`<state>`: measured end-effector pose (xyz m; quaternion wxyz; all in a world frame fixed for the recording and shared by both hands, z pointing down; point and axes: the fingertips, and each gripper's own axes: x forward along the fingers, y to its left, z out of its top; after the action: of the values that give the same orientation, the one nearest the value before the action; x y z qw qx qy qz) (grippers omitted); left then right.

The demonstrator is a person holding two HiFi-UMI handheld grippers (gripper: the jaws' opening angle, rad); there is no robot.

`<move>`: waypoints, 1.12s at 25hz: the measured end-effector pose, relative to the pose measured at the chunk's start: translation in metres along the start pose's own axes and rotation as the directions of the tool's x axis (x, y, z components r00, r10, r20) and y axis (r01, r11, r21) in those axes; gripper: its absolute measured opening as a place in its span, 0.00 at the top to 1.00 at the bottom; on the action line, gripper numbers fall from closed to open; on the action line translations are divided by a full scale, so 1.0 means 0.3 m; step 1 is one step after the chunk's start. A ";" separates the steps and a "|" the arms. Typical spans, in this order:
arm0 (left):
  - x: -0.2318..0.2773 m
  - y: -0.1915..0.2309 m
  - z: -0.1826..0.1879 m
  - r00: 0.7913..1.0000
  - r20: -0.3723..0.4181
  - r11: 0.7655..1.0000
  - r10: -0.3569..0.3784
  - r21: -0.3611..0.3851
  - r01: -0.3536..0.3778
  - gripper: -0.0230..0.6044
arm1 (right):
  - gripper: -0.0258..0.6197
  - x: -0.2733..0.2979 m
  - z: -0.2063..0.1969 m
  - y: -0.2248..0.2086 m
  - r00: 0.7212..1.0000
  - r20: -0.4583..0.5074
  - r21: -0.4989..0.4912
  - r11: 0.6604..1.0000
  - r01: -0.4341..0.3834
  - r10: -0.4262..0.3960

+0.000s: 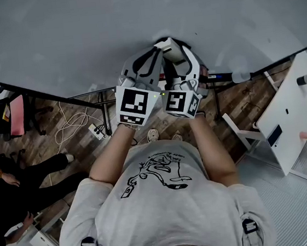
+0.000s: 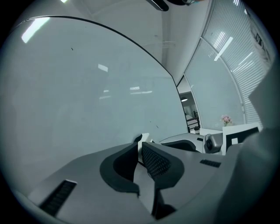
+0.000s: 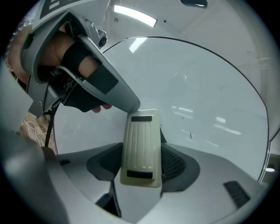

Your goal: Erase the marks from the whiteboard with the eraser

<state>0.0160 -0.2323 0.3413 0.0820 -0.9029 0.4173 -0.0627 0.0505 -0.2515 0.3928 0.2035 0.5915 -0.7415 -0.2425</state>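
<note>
My right gripper [image 3: 141, 153]: clamped on the eraser [image 3: 140, 140], whose far end is against the whiteboard [image 3: 210, 87].
My left gripper [image 2: 141, 151]: jaws pressed together, nothing between them.

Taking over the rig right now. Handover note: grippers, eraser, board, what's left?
Left hand-held gripper: jaws together, nothing in them. In the right gripper view its nose appears to touch the eraser's far end.
Right hand-held gripper: shut on the cream ridged plastic eraser, held up at the large white whiteboard. Contact with the board cannot be told.
Done: the board looks mostly clean in all views.
Left: a few small dark ticks beside the eraser, to be wiped.
</note>
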 end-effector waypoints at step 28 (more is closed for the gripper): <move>-0.069 0.039 0.012 1.000 0.028 0.999 0.011 -0.046 -0.010 0.90 | 0.56 -0.005 -0.015 -0.140 0.999 0.043 0.135 0.991 0.009 -0.014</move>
<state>-0.0054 -0.2238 0.3345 0.0676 -0.9031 0.4222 -0.0400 0.0862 -0.2581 0.3712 0.1454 0.6027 -0.7571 -0.2059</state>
